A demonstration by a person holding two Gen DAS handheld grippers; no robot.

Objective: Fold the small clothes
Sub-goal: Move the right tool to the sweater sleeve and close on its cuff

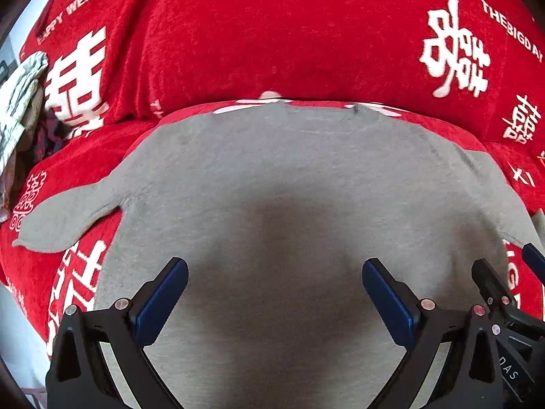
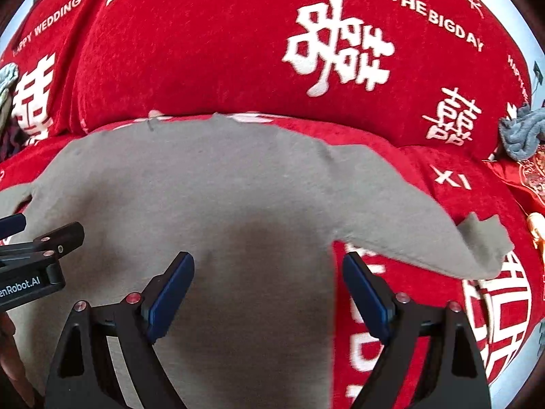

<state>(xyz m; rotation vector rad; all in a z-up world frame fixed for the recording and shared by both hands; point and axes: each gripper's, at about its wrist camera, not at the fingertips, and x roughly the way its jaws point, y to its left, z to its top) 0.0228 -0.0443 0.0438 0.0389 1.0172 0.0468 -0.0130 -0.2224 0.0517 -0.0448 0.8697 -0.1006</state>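
A small grey T-shirt (image 1: 289, 177) lies spread flat on a red sofa seat, neckline away from me, both short sleeves out to the sides. It also shows in the right wrist view (image 2: 204, 184). My left gripper (image 1: 275, 298) is open and empty, hovering over the shirt's lower middle. My right gripper (image 2: 268, 294) is open and empty over the shirt's right side edge, just below the right sleeve (image 2: 442, 238). The right gripper also shows at the left wrist view's right edge (image 1: 500, 293).
The red cover with white wedding characters (image 1: 289, 34) drapes the sofa back and seat. A patterned cloth bundle (image 1: 20, 102) sits at the far left. A grey-blue cloth (image 2: 521, 133) and a red embroidered item (image 2: 531, 177) lie at the far right.
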